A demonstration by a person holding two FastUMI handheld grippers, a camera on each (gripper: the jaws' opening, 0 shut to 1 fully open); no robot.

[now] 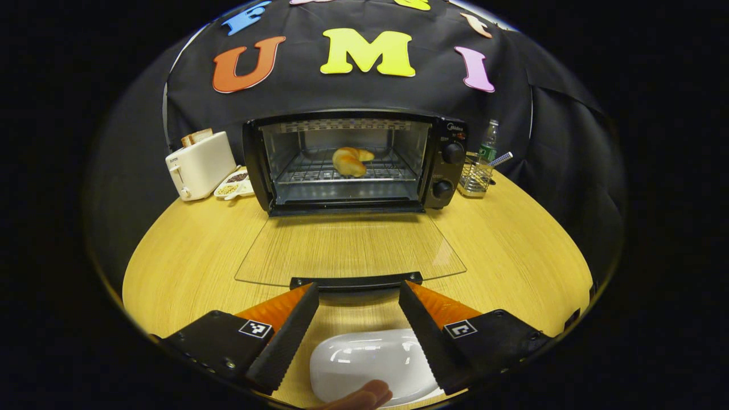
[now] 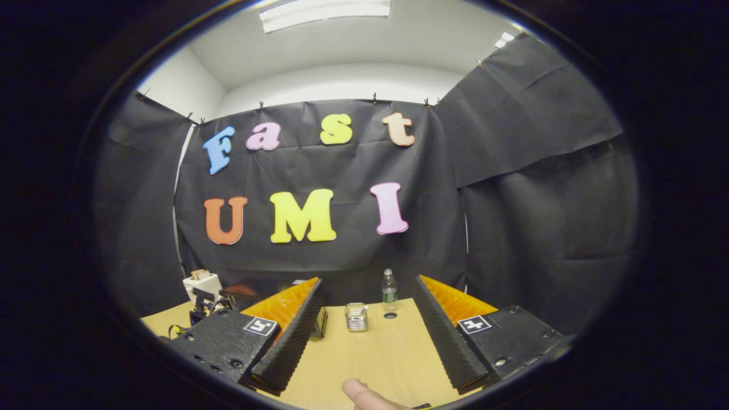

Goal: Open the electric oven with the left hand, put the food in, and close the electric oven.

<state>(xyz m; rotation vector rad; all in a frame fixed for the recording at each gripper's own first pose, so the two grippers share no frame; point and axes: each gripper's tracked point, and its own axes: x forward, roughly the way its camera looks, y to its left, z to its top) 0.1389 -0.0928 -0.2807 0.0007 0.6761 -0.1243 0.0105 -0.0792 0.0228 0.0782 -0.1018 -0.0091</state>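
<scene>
Glossy white, an empty plate (image 1: 370, 364) lies nearest, between the spread, empty fingers of the left gripper (image 1: 359, 299), just short of the black handle (image 1: 356, 281) on the oven's glass door (image 1: 350, 250), which is folded flat towards the viewer. That rigid, probably fragile door is best gripped at the handle, which runs side to side. Farther back the electric oven (image 1: 353, 162) faces the viewer with a light, soft-looking croissant (image 1: 350, 160) on its rack, long axis roughly crosswise; the right gripper (image 2: 367, 302), raised and facing the booth wall, is also released and empty.
</scene>
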